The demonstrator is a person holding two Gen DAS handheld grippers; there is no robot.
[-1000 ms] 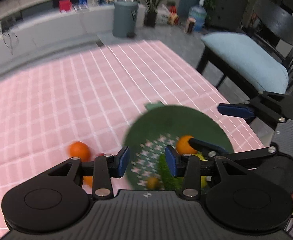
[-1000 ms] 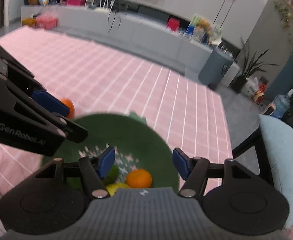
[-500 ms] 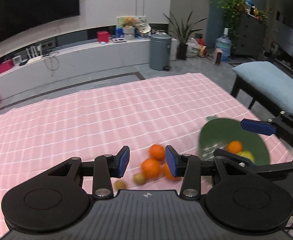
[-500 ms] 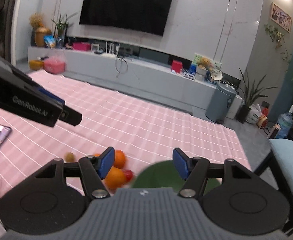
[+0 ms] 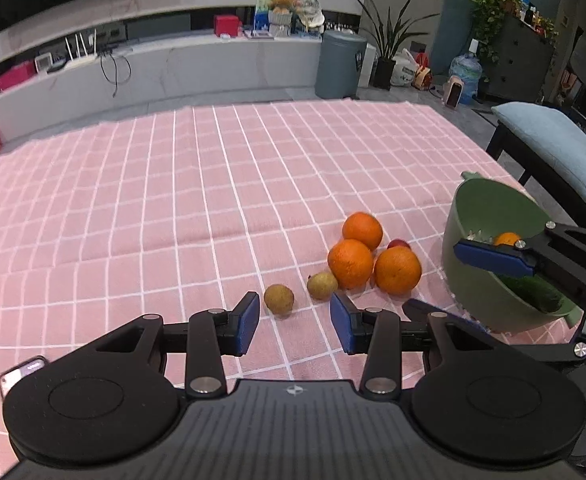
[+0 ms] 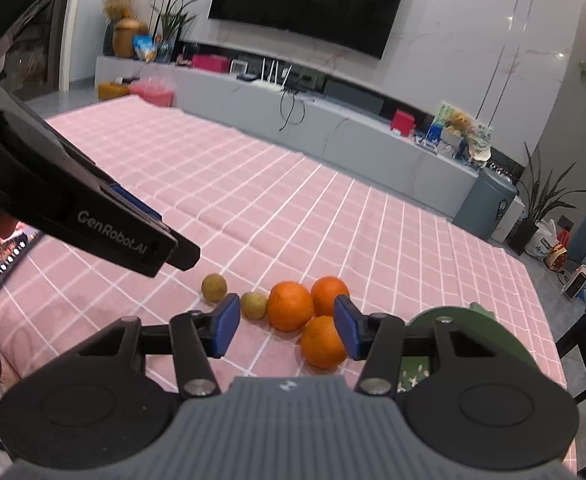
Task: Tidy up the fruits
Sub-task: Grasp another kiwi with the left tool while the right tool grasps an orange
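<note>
Three oranges (image 5: pixel 373 258) lie clustered on the pink checked tablecloth, with a small red fruit (image 5: pixel 398 244) behind them and two small brownish-yellow fruits (image 5: pixel 279 299) to their left. A green bowl (image 5: pixel 489 236) at the right holds an orange (image 5: pixel 507 238) and something green. My left gripper (image 5: pixel 295 322) is open and empty, just short of the brownish fruits. My right gripper (image 6: pixel 287 328) is open and empty, with the oranges (image 6: pixel 291 306) in front of it and the bowl (image 6: pixel 481 324) to its right.
A phone (image 5: pixel 21 374) lies near the table's front left edge; it also shows in the right wrist view (image 6: pixel 5 252). A chair with a blue cushion (image 5: pixel 557 152) stands past the table's right edge. A grey bin (image 5: pixel 341 64) and a TV counter stand beyond the far edge.
Both grippers have pulled back and up from over the bowl. The loose oranges and small fruits on the cloth have come into view. Both stay open.
</note>
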